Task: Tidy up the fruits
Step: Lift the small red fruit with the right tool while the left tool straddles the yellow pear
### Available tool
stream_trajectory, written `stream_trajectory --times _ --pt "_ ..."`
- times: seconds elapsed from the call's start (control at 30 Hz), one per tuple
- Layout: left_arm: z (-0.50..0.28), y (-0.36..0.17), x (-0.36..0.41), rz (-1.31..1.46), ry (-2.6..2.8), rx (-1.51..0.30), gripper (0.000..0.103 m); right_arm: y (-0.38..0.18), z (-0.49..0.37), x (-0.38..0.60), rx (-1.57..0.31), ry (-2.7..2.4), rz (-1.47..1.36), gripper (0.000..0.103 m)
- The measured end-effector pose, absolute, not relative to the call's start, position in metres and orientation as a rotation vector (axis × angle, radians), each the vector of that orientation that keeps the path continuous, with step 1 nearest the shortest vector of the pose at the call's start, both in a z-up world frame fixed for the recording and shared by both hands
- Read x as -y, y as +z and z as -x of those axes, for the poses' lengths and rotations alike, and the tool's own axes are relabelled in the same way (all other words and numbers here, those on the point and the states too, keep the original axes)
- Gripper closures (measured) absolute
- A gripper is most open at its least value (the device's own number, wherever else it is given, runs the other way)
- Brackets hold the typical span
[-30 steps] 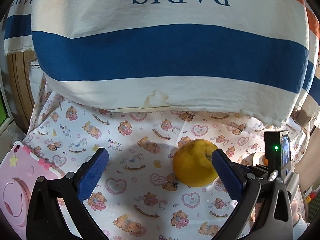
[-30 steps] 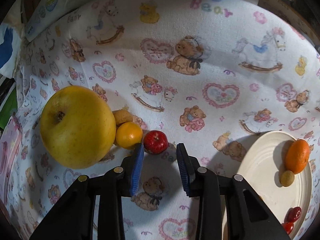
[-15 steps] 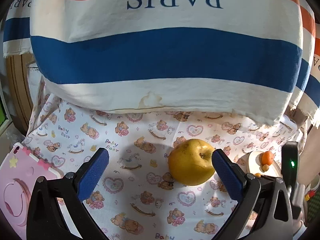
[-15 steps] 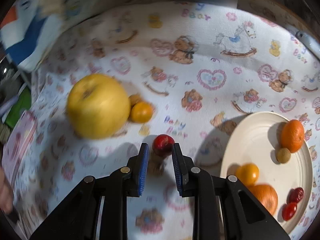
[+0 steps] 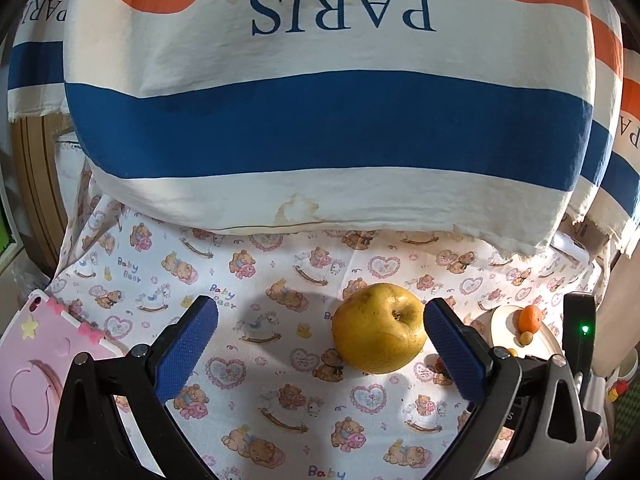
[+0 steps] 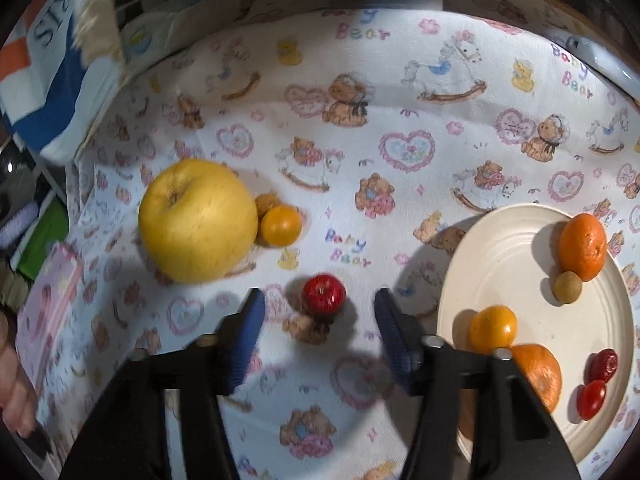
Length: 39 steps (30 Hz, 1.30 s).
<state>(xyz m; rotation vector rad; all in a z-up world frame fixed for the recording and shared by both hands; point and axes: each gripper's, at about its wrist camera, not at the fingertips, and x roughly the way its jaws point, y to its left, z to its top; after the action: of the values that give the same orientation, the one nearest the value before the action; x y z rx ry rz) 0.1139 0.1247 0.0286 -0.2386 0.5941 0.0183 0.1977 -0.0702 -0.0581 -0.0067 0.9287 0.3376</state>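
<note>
While spread, right tongs [image 6: 320, 316] flank red fruit [image 6: 323, 293].

In the right wrist view, the right hand-held gripper [image 6: 320, 332] hides part of the large orange [image 6: 538, 372] on the plate [image 6: 500, 240]. The plate's rim runs off at 4 o'clock. A small brownish fruit [image 6: 267, 201] sits half hidden behind the yellow apple [image 6: 198, 220]; its kind is unclear.

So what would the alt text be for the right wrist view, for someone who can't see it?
An open hand-held gripper hovers over a small red fruit on a teddy-bear print cloth. To its left lie a large yellow apple and a small orange fruit; to its right, a cream plate holds several orange and red fruits.
</note>
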Motion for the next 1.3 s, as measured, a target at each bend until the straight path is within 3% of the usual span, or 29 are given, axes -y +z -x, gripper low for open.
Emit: stream_trajectory --times 0.13,0.2,0.47,1.03,1.3 --pt "-0.115 0.028 -0.125 0.248 0.020 -0.600 0.001 -0.061 -0.204 0.060 -0.930 0.329 0.038 0.046" --pt "-0.115 0.028 -0.125 0.247 0.019 -0.602 0.001 -0.065 -0.206 0.056 -0.942 0.320 0.061 0.056" --pt "-0.114 0.027 -0.115 0.188 0.029 -0.584 0.001 -0.076 -0.209 0.050 -0.925 0.271 0.101 0.075" --pt "-0.131 0.000 -0.103 0.194 -0.077 -0.692 0.001 -0.027 -0.152 0.090 -0.565 0.204 0.034 0.076" --pt "-0.136 -0.010 -0.072 0.066 -0.106 -0.697 0.001 -0.017 -0.149 0.102 -0.499 0.135 -0.034 0.076"
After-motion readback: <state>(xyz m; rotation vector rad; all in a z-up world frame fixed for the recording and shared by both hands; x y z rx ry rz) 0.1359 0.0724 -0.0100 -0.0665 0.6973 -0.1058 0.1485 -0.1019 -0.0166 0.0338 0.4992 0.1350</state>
